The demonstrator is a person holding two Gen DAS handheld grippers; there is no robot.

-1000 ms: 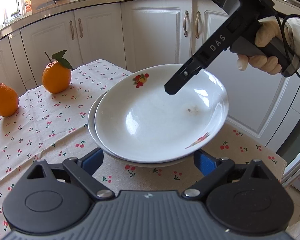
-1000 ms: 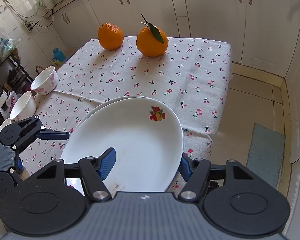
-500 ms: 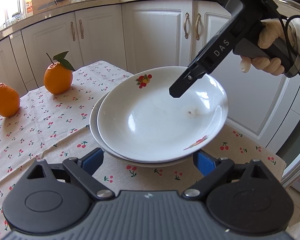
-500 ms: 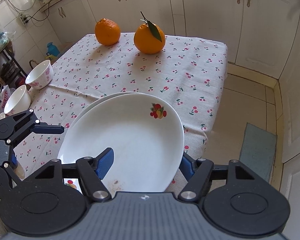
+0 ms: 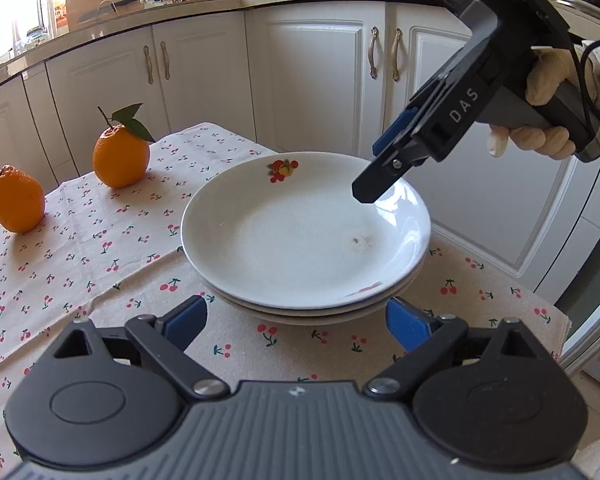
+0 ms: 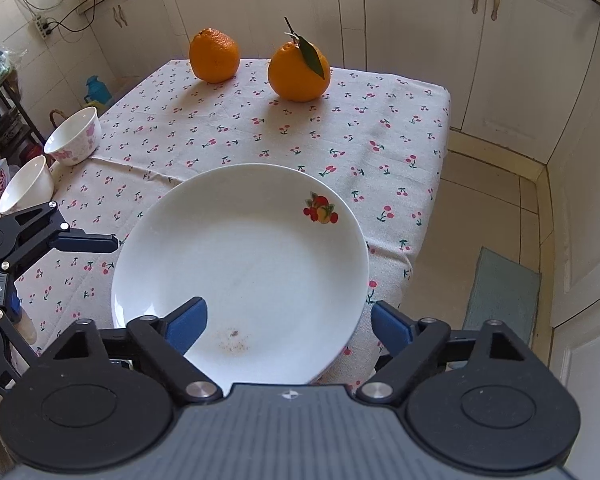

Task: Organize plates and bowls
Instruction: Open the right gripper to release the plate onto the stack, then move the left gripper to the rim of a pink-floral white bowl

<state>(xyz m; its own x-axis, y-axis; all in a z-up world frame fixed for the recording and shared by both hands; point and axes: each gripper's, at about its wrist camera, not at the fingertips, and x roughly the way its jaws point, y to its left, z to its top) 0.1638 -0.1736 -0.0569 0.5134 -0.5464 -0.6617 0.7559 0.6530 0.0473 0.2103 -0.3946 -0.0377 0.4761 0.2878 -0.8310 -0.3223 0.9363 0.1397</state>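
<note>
- The 2 plates [image 5: 300,240] lie stacked near the tabletop [image 5: 80,256] corner, the top one flat and nested on the lower, whose rim shows only along the near edge.
- The right gripper [image 6: 288,322] hovers over the stack's rim, jaws apart and holding nothing; one blue pad sits above the plate's inside, the other beyond its edge.
- The left gripper [image 5: 296,322] waits just short of the stack's near edge, jaws apart and empty.
- 2 bowls [image 6: 74,136] stand at the tabletop's far left edge, seen from the right wrist; I judge the left gripper nearer them.
- 2 oranges [image 6: 298,72] sit well apart from the plates on the cherry-print cloth [image 6: 380,120], with white cabinets [image 5: 312,80] behind.
</note>
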